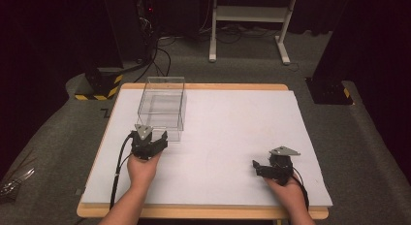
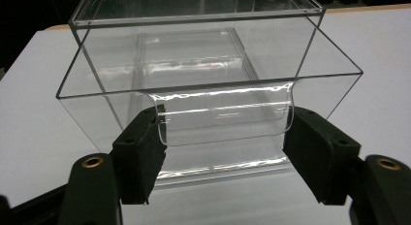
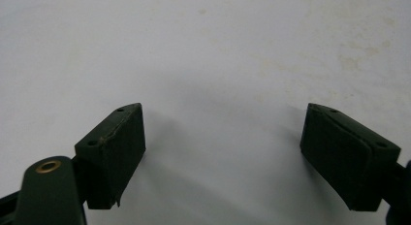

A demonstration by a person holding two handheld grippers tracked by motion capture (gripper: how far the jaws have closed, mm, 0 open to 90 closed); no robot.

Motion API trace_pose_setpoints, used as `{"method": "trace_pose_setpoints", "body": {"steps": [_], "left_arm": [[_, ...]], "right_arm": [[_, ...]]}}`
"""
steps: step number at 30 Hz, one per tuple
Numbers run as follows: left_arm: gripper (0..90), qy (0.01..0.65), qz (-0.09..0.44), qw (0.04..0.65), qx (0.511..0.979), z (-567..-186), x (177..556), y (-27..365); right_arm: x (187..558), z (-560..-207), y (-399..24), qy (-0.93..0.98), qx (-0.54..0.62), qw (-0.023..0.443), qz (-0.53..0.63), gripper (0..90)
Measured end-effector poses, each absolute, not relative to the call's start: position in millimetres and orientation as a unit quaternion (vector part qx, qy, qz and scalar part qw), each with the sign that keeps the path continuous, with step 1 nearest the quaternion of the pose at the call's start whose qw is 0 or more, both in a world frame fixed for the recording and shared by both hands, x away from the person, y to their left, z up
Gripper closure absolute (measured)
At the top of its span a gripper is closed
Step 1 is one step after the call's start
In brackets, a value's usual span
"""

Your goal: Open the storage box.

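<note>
At the table's left, the left gripper (image 2: 224, 137) clasps the pull tab (image 2: 224, 119) of a clear, empty acrylic drawer box (image 1: 162, 107); right gripper (image 3: 224, 137) rests wide open.

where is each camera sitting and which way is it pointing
High view: above the person's side, looking forward and down on the white table; both forearms enter from below, with the left gripper at the clear box and the right gripper apart on the bare surface.
Left gripper view: rides the left gripper, looking along its jaws, which flank the box's curved tab.
Right gripper view: rides the right gripper, looking down at bare table between open jaws.
Shared: the high and left gripper views both show the clear box.
</note>
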State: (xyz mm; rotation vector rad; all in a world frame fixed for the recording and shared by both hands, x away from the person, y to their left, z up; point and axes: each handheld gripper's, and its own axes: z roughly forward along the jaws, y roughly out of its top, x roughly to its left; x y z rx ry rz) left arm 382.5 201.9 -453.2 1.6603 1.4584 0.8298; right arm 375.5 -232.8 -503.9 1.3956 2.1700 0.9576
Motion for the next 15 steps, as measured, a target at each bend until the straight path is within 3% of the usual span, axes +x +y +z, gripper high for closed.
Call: {"method": "trace_pose_setpoints", "body": {"steps": [15], "left_arm": [[32.6, 0.567, 0.326, 0.382, 0.653, -456, 356, 202]], "right_arm": [[375, -504, -233, 0.774, 0.498, 0.193, 0.341, 16.2]]}}
